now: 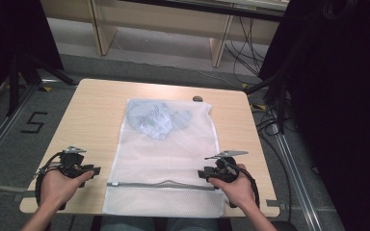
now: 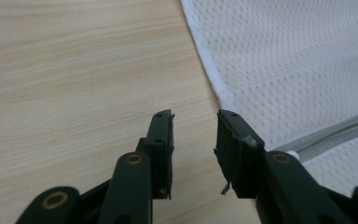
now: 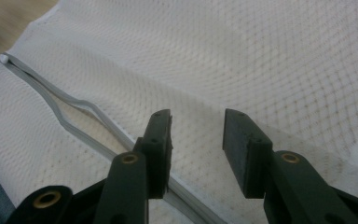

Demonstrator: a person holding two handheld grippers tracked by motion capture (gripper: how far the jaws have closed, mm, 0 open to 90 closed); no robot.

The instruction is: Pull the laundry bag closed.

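Observation:
A white mesh laundry bag (image 1: pixel 166 154) lies flat along the middle of the wooden table (image 1: pixel 91 120), with a crumpled pale blue garment (image 1: pixel 156 118) inside its far end. A grey zipper (image 1: pixel 164 185) runs across the bag near the front edge, slightly gaping in the middle. My left gripper (image 1: pixel 94 172) rests on the table just left of the bag's edge (image 2: pixel 214 88), jaws open with nothing between them (image 2: pixel 195 140). My right gripper (image 1: pixel 203 174) sits over the bag's right side near the zipper (image 3: pixel 74 116), jaws open and empty (image 3: pixel 198 135).
A small dark object (image 1: pixel 197 98) lies at the table's far edge behind the bag. Black stands and cables (image 1: pixel 274 110) crowd the floor to the right. A wooden shelf frame (image 1: pixel 164 24) stands beyond the table.

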